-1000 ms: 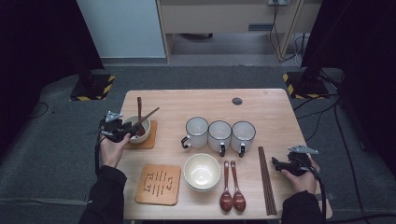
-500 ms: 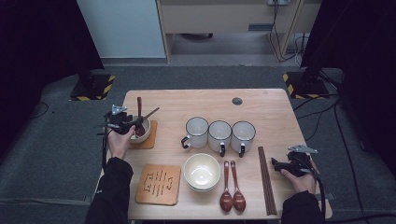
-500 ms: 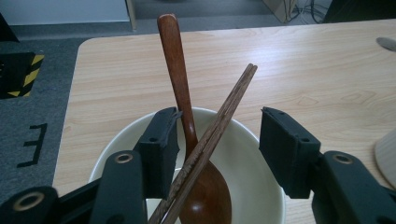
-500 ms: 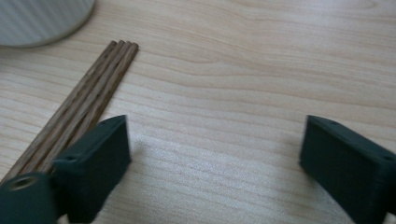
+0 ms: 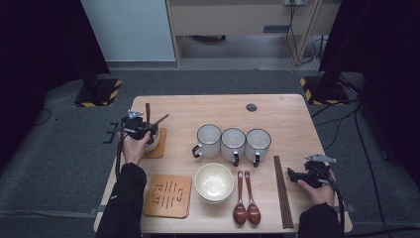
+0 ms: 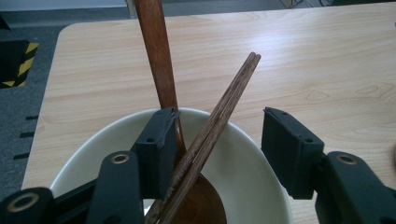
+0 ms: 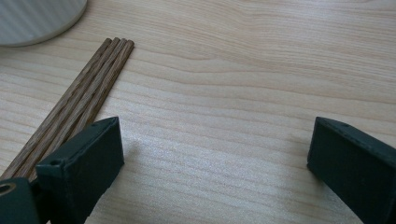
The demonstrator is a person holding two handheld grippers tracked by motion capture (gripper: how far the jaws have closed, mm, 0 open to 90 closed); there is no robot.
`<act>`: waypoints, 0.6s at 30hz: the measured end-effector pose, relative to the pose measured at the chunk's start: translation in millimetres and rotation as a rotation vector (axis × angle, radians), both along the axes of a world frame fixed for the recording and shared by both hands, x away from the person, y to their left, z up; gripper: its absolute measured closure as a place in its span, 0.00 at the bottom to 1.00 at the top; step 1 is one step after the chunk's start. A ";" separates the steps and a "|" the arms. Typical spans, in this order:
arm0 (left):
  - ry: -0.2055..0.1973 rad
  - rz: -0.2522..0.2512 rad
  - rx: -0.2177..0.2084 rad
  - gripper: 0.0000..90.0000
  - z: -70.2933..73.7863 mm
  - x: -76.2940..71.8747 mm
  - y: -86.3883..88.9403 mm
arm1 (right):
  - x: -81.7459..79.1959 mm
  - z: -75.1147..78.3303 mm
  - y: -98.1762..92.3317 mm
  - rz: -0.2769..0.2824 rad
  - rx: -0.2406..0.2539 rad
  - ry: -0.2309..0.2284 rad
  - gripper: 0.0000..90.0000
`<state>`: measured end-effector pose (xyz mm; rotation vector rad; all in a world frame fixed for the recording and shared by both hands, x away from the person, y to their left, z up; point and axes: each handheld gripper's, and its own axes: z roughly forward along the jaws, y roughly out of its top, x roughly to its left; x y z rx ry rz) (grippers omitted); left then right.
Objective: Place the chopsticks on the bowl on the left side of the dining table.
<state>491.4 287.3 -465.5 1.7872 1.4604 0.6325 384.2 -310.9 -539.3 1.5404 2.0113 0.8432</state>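
Evidently the left claw (image 6: 217, 149), just opening, straddles stiff, slippery-looking chopsticks (image 6: 210, 135) in the bowl (image 6: 257, 186); best pinched mid-shaft.

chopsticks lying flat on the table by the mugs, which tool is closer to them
Right. The right tool sits on the table just beside the flat chopsticks, not touching them. The left tool is across the table at the bowl on the coaster.

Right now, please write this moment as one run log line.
left gripper: open, just opening, around chopsticks and spoon in bowl | right gripper: open, over table
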 end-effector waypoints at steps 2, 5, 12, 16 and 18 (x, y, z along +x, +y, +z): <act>0.003 -0.001 0.004 0.49 -0.7 0.1 -0.1 | 0.0 0.0 0.0 0.000 0.000 0.000 0.04; 0.009 -0.003 -0.002 0.50 -0.9 -0.7 1.2 | 0.0 0.1 0.1 -0.002 0.001 0.001 0.04; 0.027 -0.029 -0.012 0.51 -3.4 -4.9 1.3 | -0.1 0.0 0.2 -0.003 0.001 0.001 0.04; 0.030 -0.048 -0.015 0.52 -4.4 -8.6 -0.2 | -0.1 0.0 0.2 -0.003 0.001 0.000 0.04; 0.028 -0.062 -0.014 0.53 -4.2 -11.1 -2.1 | -0.1 0.0 0.2 -0.003 0.001 0.001 0.04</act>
